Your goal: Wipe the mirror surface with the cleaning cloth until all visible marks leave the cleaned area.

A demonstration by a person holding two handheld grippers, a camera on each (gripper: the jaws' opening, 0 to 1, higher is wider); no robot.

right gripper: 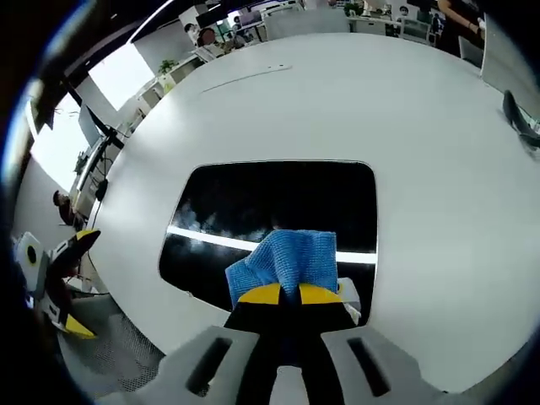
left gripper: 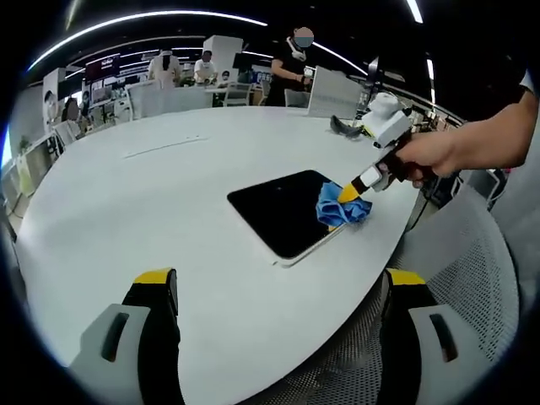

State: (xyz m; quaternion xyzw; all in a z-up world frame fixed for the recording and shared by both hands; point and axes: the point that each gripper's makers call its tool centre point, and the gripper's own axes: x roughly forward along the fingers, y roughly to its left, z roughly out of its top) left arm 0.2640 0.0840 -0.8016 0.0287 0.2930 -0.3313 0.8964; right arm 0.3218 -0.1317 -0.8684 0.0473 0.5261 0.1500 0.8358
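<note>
Right gripper view: blue cloth [right gripper: 287, 263] on flat-lying mirror [right gripper: 253, 207], long axis sideways.

no text, label, brand, number or sign can be read in either view. a dark screen [left gripper: 103, 66] hung far behind the table in the left gripper view carries light marks, but they are too small and blurred to be made out.

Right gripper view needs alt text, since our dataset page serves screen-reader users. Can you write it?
The right gripper pinches a blue cleaning cloth against the near edge of a dark rectangular mirror lying flat on a white table. A bright streak of reflected light crosses the mirror; the left gripper shows at the left edge.
</note>
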